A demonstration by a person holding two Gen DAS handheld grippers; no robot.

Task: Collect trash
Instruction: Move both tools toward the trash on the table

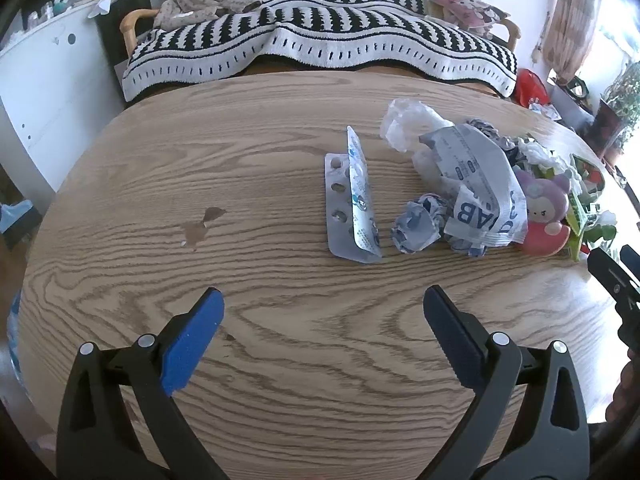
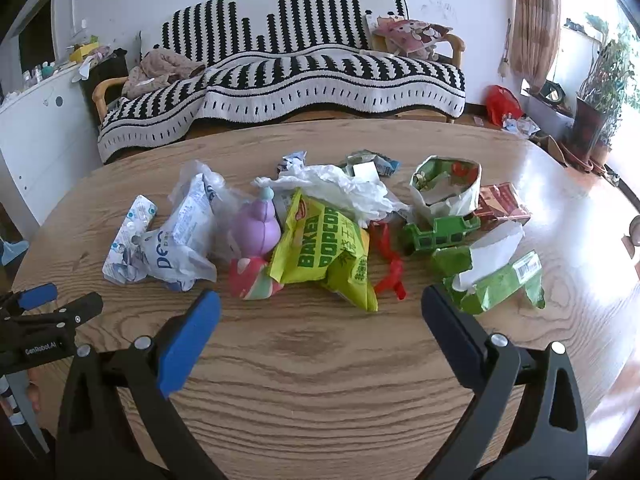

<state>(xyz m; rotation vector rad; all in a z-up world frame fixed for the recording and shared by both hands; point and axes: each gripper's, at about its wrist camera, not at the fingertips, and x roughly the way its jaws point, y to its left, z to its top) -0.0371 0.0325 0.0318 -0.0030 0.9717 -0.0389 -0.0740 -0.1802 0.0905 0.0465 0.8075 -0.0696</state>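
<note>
**Hovering over the trash pile, both claws empty**

Both claws are hanging above the wooden tabletop (image 1: 280,380) with jaws spread wide and nothing between them. The left claw (image 1: 323,304) is sitting short of the pile's left end; the right claw (image 2: 321,308) is facing the pile's middle.

Count, left view:
- 1 blister pack (image 1: 350,200), foil partly peeling up, lying apart from the rest, on its left
- 1 crumpled paper ball (image 1: 418,224) just right of it
- 1 white printed wrapper (image 1: 480,184)
- 1 clear plastic bag (image 1: 408,124) behind
- 1 plush toy (image 1: 546,216), pink and purple, touching the wrapper
- 1 brown stain (image 1: 200,226) on bare wood, well left

Count, right view:
- 1 yellow-green popcorn bag (image 2: 328,252) at centre, touching the plush toy (image 2: 256,248)
- 1 red ribbon (image 2: 390,260) just right of the bag
- 1 white plastic bag (image 2: 340,188) behind
- 1 green paper cup (image 2: 446,186), crushed
- 1 green cut carton (image 2: 440,234), 1 red-brown carton (image 2: 502,202)
- 1 green wrapper (image 2: 500,284) nearest the right finger
- 1 small crumpled packet (image 2: 372,162) at the back

View differences: the left view is barely catching the green items, cut off at its right edge, but is showing the stain. The right view is showing the whole right half of the pile, plus the left claw (image 2: 60,300) at its lower left. Both are showing the striped sofa (image 2: 280,68) behind.
</note>
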